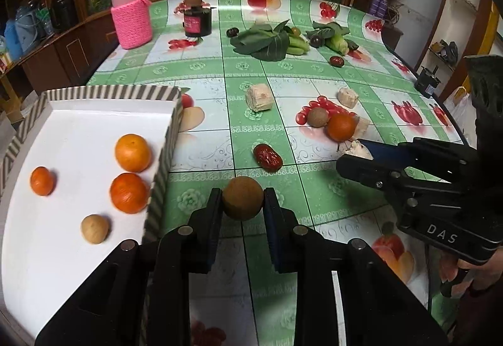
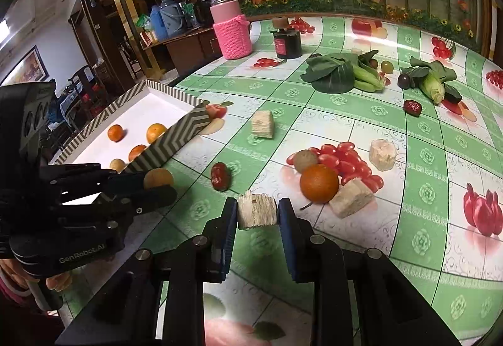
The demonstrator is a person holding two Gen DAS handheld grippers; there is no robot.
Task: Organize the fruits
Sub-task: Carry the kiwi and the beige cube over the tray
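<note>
My left gripper (image 1: 242,199) is shut on a round brown fruit (image 1: 242,197), held just right of the striped white tray (image 1: 94,113). That same brown fruit (image 2: 158,178) shows in the right wrist view between the left gripper's fingers. The tray holds three oranges (image 1: 132,153) and a small tan fruit (image 1: 95,228). My right gripper (image 2: 257,212) is shut on a pale fibrous chunk (image 2: 257,210), above the tablecloth. On the table lie an orange (image 2: 319,183), a kiwi-like brown fruit (image 2: 302,160) and a red date (image 2: 219,176).
Other pale chunks (image 2: 262,124) (image 2: 382,154) (image 2: 351,197) lie on the green fruit-print tablecloth. Leafy greens (image 2: 330,72), a corn cob (image 2: 433,88), dark plums and a second date (image 2: 412,107) sit farther back. A pink-sleeved jar (image 2: 231,28) and a dark jar (image 2: 286,42) stand at the far edge.
</note>
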